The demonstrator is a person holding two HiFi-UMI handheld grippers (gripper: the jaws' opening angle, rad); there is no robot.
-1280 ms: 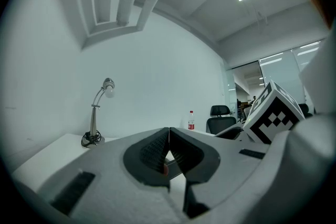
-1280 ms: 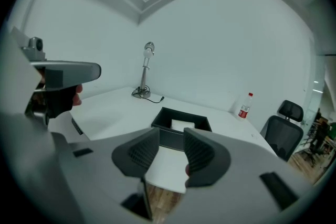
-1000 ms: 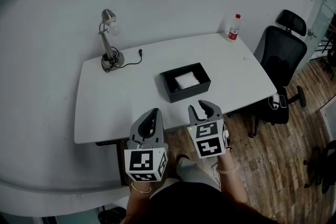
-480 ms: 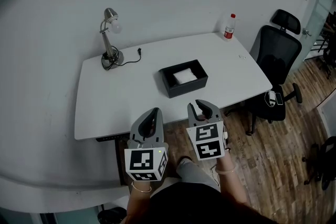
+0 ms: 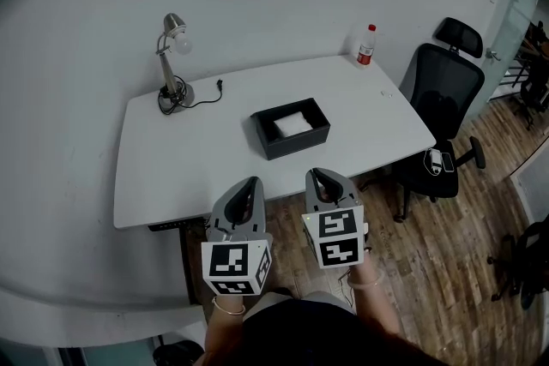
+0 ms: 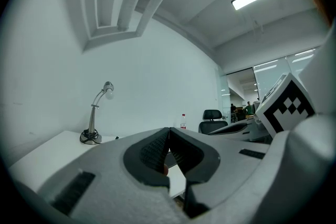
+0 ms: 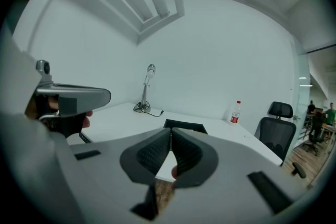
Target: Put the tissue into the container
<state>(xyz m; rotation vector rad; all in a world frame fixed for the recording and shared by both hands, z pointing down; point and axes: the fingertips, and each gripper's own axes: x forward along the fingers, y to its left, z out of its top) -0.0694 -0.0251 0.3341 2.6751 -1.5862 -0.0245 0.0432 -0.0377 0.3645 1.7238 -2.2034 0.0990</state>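
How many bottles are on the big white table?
1: a bottle with a red cap stands at the table's far right corner, near the black chair. None looks hidden.

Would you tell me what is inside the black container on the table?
A white tissue lies inside the black container. Its near wall covers part of the floor, so anything lying there cannot be seen.

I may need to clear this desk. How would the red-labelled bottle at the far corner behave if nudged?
The bottle is tall and narrow, so a push near its cap would probably tip it. It looks like light plastic; its fill cannot be told. Standing near the table corner, it might roll off once down.
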